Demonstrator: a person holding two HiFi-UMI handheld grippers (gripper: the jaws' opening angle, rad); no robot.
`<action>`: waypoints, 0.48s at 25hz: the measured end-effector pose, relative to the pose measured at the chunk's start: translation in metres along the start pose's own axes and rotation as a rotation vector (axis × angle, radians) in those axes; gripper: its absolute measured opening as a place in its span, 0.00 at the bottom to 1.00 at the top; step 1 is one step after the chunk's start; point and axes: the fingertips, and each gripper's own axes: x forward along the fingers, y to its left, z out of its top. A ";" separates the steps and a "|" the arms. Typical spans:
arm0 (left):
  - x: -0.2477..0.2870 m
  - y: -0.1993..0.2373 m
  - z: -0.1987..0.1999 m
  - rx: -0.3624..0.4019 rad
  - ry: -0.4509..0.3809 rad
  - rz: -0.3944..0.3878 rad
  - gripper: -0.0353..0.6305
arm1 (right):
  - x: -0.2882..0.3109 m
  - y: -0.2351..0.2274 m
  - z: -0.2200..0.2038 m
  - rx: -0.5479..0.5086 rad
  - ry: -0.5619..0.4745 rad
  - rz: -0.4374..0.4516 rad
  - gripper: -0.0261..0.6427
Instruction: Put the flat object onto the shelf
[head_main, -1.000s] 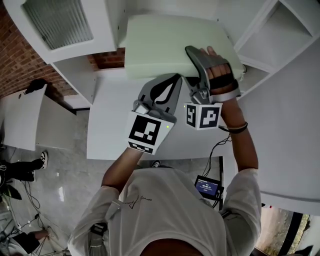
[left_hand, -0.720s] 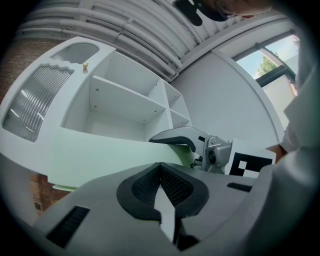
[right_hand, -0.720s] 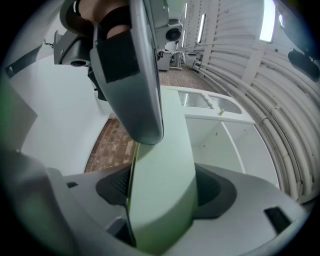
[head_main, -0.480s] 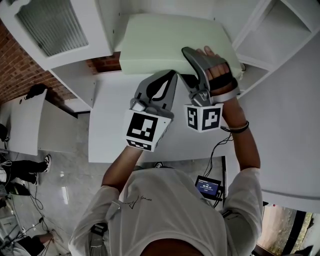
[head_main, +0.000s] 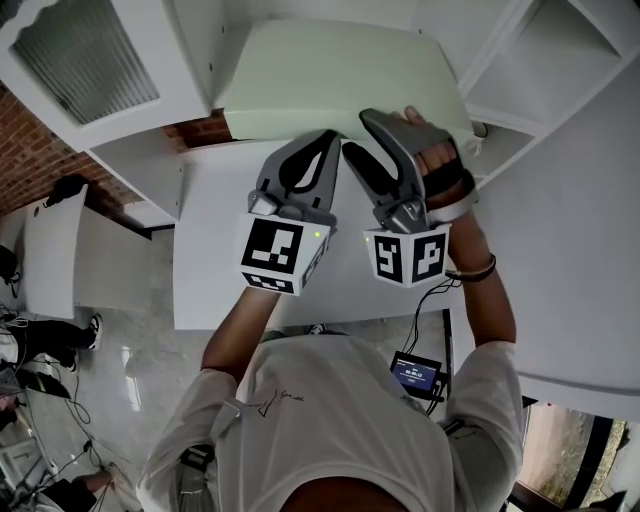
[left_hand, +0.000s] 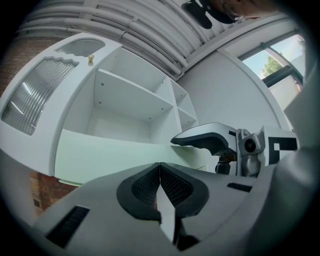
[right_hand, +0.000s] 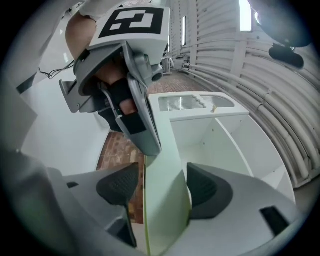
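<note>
Right gripper view: jaws clamp flat obj (right_hand: 165, 192).

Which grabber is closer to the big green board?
Right. The right gripper has the green board between its jaws. The left gripper, jaws shut, only points at the board's near edge.

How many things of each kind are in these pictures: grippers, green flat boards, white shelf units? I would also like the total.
grippers: 2 (left gripper, right gripper)
pale green flat board: 1
white shelf unit: 1
total: 4
</note>
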 end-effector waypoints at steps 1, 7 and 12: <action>0.001 0.001 -0.001 -0.002 0.000 0.000 0.07 | -0.002 0.000 -0.003 0.012 0.006 -0.005 0.49; 0.006 0.011 -0.002 -0.007 -0.004 0.014 0.07 | -0.016 -0.007 -0.027 0.100 0.058 -0.071 0.31; 0.010 0.015 -0.006 -0.002 0.007 0.020 0.07 | -0.017 -0.001 -0.047 0.122 0.100 -0.079 0.28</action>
